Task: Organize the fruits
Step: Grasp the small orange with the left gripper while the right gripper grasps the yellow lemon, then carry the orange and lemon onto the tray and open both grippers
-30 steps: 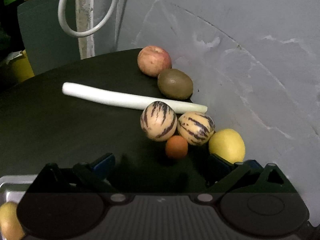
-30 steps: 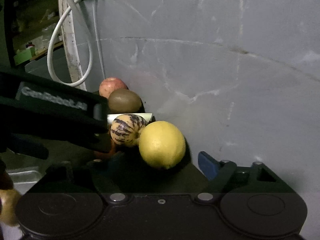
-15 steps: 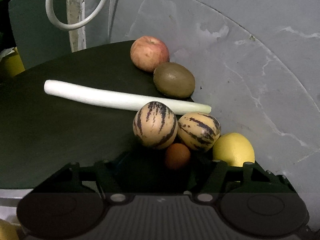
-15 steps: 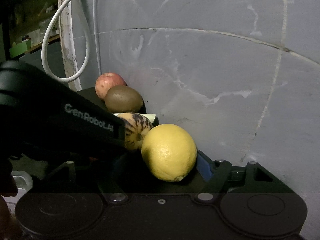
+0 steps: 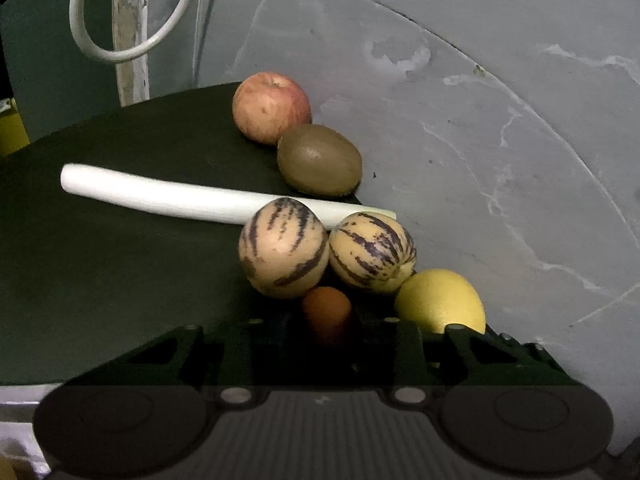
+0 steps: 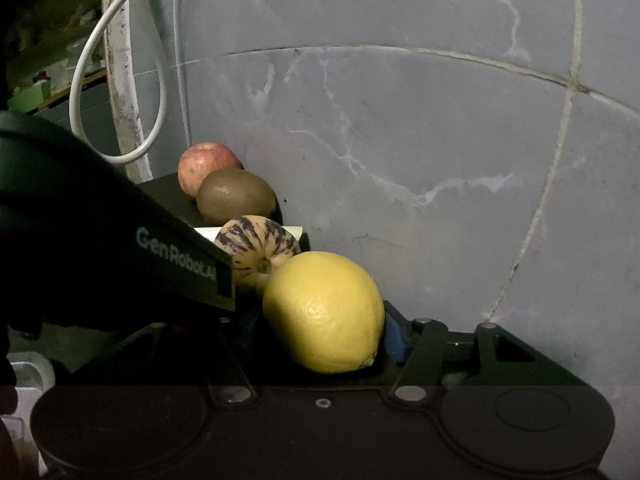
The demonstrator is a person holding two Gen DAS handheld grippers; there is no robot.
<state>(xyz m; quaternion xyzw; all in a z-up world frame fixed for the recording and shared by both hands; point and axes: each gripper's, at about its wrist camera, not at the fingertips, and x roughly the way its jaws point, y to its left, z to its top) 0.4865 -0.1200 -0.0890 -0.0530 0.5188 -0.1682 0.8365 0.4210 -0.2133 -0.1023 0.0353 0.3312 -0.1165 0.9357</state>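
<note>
My left gripper (image 5: 327, 322) is shut on a small orange fruit (image 5: 326, 308) on the dark tabletop (image 5: 100, 260). Just beyond it lie two striped melons (image 5: 284, 252) (image 5: 372, 252), a white stalk (image 5: 168, 196), a kiwi (image 5: 320, 160) and a red apple (image 5: 272, 108). My right gripper (image 6: 320, 324) is closing around the yellow lemon (image 6: 324, 312). Its blue right pad (image 6: 394, 340) lies against the lemon's side; the left pad is mostly hidden in shadow. The lemon (image 5: 440, 300) also shows right of the left gripper.
A grey tiled wall (image 5: 480, 120) runs close along the right of the fruit row. A white cable loop (image 5: 120, 20) hangs at the back left. The left gripper's black body (image 6: 100, 232) fills the left of the right wrist view.
Both grippers have come forward and down over the fruit. The left jaws went from wide open to shut on the orange fruit. The right jaws narrowed around the lemon.
</note>
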